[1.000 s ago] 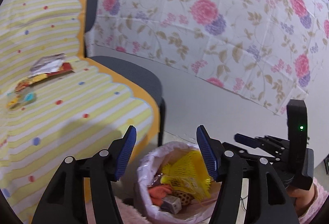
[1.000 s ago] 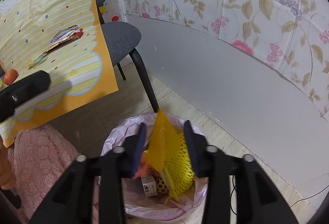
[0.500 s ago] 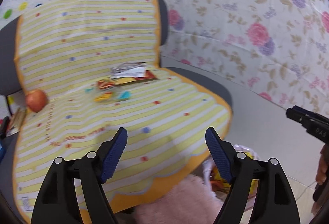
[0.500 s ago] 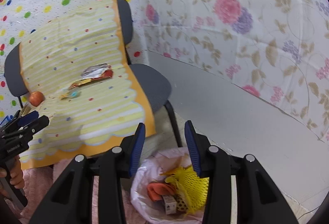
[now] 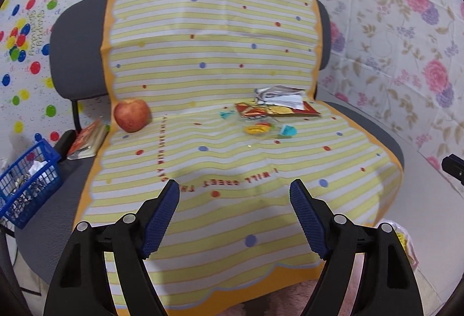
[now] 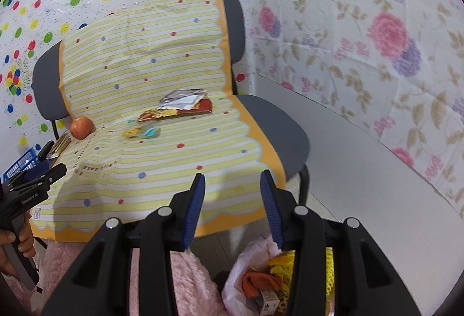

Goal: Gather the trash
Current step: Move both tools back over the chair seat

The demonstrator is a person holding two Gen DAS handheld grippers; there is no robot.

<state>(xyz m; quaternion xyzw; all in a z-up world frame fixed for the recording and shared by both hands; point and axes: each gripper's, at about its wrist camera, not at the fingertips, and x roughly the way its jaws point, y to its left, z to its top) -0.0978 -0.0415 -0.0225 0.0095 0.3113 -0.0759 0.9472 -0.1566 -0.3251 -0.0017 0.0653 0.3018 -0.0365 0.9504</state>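
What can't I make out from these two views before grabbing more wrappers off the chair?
- Trash bag: right wrist view, partly behind the right gripper; left wrist view, only a sliver at the edge.
- Blue basket: cut off by the left edge.
- Wrappers: print too small to read.
- Cloth lettering: upside down, partly behind the left gripper.

wrappers [image 5: 277, 105]: crumpled silver, red, yellow, flat on striped cloth | trash bag [image 6: 246, 266]: pink, open, part-filled, on floor

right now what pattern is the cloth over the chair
Yellow and white stripes with coloured dots and an orange scalloped border: the cloth, clearest in the left wrist view.
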